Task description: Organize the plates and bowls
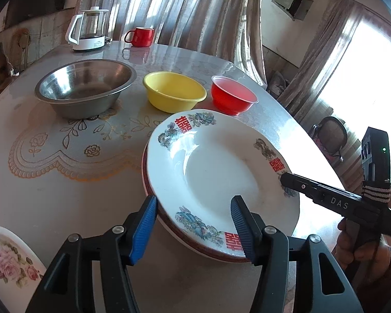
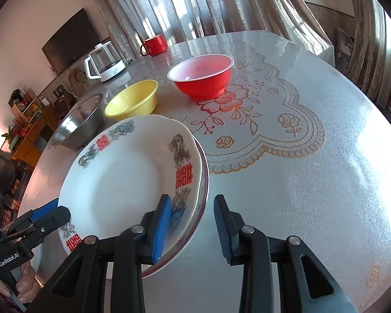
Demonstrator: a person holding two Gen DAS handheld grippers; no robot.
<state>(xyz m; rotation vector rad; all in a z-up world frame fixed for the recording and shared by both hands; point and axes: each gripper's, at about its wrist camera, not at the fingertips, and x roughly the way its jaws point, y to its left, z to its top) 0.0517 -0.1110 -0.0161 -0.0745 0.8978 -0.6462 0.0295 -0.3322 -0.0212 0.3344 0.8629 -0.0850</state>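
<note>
— Between both pairs of fingers, what sits?
— White plate point(image 1: 216, 174) with red characters, stacked on a red-rimmed plate point(image 1: 153, 195) on the surface point(image 1: 52, 195). Left gripper point(image 1: 193, 227) is spread, straddling its near rim, not pinching; right gripper point(image 2: 193, 227) is spread too, one finger over the rim, one outside.
— Risk?
— I'd judge a shallow bite on that glazed rim could let the plate slip or tilt, or drag the lower plate along.
— Beyond the fingertips?
— Steel bowl point(image 1: 84, 88), yellow bowl point(image 1: 173, 91), red bowl point(image 1: 232, 99): all look empty. Further off, kettle point(image 1: 90, 30) and red mug point(image 1: 140, 36). A floral plate point(image 1: 7, 258) lies left of the left fingers
</note>
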